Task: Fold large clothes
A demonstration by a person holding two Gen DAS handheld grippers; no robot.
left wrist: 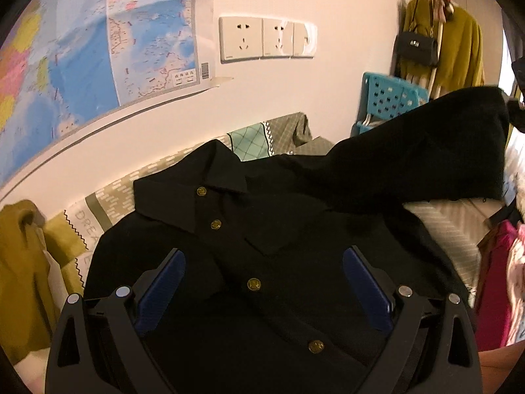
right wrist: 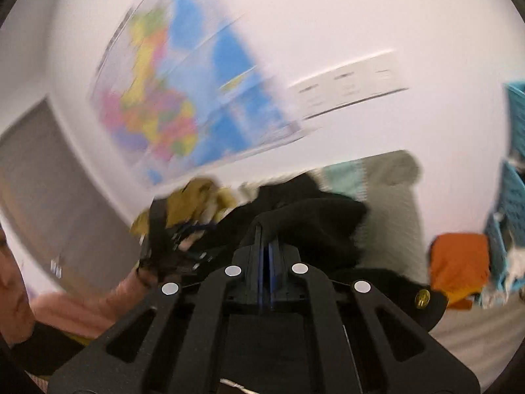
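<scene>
The right gripper (right wrist: 266, 229) is clamped on a fold of the black shirt (left wrist: 249, 229), lifting that right-hand part clear of the bed (left wrist: 111, 193). The left gripper (left wrist: 262, 266) hovers wide apart over the buttoned placket, holding nothing. The shirt lies collar-far across the bedspread. It looks soft, light and floppy, so edges and shoulder seams seem the surest holds.

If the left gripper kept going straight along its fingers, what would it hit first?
Most likely the black button-front shirt lying right beneath the open left gripper, around its collar and placket; depth is hard to judge through the fisheye.
</scene>
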